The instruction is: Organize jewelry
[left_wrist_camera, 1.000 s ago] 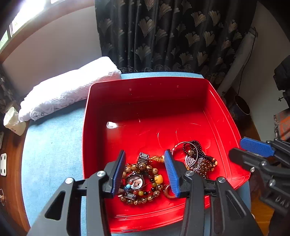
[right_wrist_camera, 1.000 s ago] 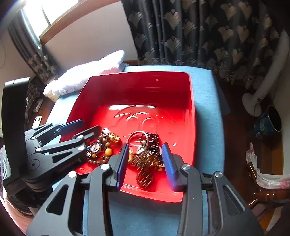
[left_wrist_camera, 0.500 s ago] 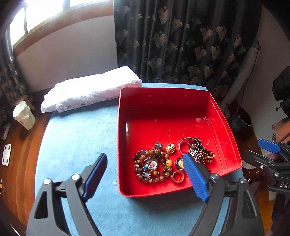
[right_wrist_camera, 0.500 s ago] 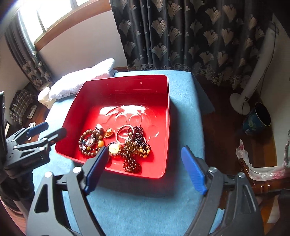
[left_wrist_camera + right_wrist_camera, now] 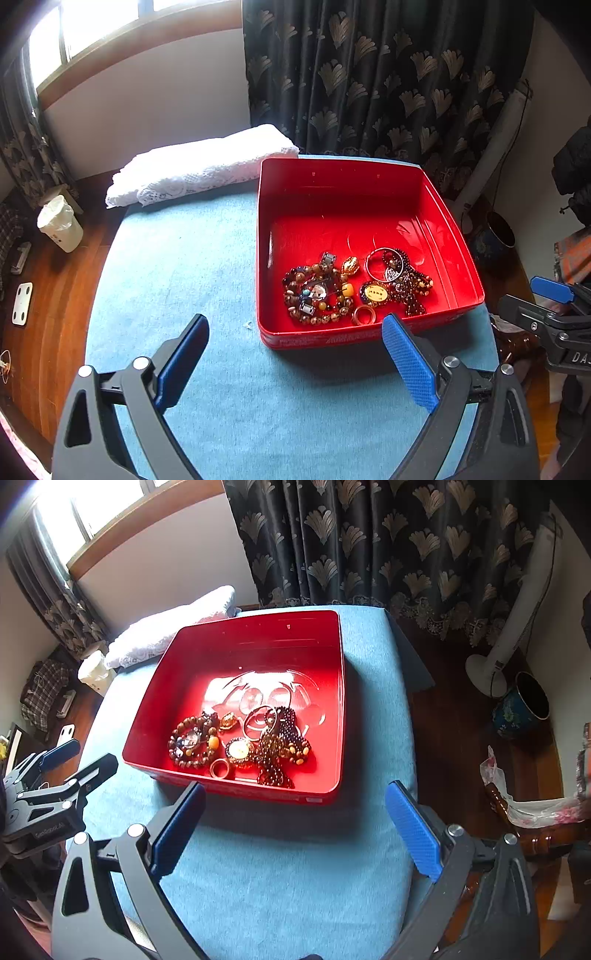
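Left gripper (image 5: 295,354): mine, spread wide, holding nothing, above the blue cloth (image 5: 177,266).
Right gripper (image 5: 295,823): likewise spread, empty.
Jewelry (image 5: 240,744): heaped inside red tray (image 5: 340,686).

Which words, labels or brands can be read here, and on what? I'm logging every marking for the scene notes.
"DA", cut off by the picture's edge: on the right gripper body, in the left wrist view.
Pale lettering on the left gripper body: too blurred to read.
Pale print along the red tray front wall: too small to read.
Dark marks on the oval gold pendant: not legible.
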Demonstrator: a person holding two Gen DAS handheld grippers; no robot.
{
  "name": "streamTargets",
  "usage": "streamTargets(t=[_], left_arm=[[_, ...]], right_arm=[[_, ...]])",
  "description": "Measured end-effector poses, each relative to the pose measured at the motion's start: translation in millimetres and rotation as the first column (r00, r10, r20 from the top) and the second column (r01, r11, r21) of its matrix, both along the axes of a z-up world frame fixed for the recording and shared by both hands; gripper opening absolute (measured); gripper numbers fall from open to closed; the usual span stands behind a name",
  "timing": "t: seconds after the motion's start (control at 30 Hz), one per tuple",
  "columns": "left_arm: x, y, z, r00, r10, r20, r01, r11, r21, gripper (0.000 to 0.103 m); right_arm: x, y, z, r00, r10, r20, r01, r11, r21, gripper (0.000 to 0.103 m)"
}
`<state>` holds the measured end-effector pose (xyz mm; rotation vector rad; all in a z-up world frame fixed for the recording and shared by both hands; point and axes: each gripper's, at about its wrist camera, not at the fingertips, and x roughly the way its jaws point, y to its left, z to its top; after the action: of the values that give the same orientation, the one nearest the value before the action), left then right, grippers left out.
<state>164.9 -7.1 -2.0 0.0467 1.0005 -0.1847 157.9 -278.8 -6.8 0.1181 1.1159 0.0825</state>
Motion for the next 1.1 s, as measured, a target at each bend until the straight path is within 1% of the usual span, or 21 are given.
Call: streamTargets(t=[0.2,0.5,0.73,1.1], left_arm=[[-8,4,2,1.000,0.024,-0.001,-0.024,1.000,0.004,0.093],[-10,10,2,0.999,0.050,-0.016,-0.050,0.999,0.002,0.093],[-10,11,-5,0.998,0.051,-0.035,-0.050,0.999,0.010,0.093],[-9,10,-9,0.998,0.046,-0.038,-0.045,0.999,0.029,0.093]], right_arm=[[-8,5,0,1.000,-0.002,-0.008,0.002,1.000,-0.025,0.095],[-12,6,-3,1.000,-0.006,-0.024,0.005,1.000,-0.016,0.095],[-11,12,-5,0.999,0.010,-0.041,-0.011,1.000,-0.019,0.095],[-9,15,-10,0.998,0.020,-0.054,-0.021,0.999,-0.024,0.095]])
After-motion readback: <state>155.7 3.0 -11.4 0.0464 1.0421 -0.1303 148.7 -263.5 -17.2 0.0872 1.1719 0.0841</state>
